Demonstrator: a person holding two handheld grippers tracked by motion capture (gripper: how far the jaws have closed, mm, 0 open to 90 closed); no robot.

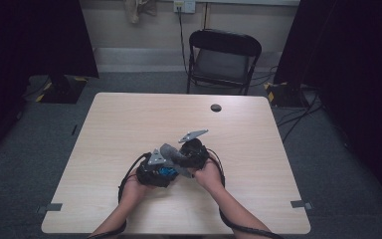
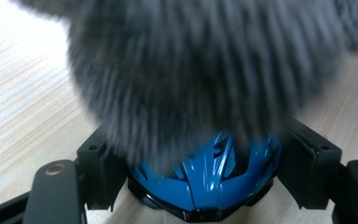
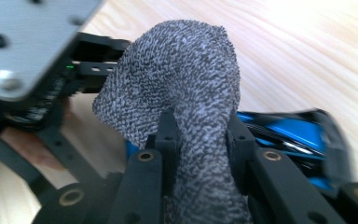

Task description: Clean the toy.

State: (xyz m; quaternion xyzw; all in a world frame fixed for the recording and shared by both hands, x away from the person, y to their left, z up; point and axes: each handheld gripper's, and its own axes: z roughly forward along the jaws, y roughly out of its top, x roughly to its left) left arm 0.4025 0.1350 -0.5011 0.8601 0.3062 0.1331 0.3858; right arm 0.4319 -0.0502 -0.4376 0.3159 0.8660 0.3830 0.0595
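Observation:
A glossy blue object [image 2: 205,186] with black ribs, shaped like a small helmet or shell, sits between the jaws of my left gripper [image 2: 205,163], which is shut on its two sides just above the table. A grey knitted cloth [image 3: 182,88] is pinched in my right gripper [image 3: 200,135], which is shut on it. The cloth [image 2: 191,70] lies blurred over the top of the blue object. In the high view both hands meet near the table's front middle: left gripper [image 1: 165,173] with the blue object [image 1: 168,172], right gripper [image 1: 183,160] with the cloth [image 1: 171,152].
The light wooden table [image 1: 129,114] has a round black cable hole [image 1: 215,107] near its far edge. A black folding chair [image 1: 224,55] stands behind the table. Cables trail from both grippers toward the front edge.

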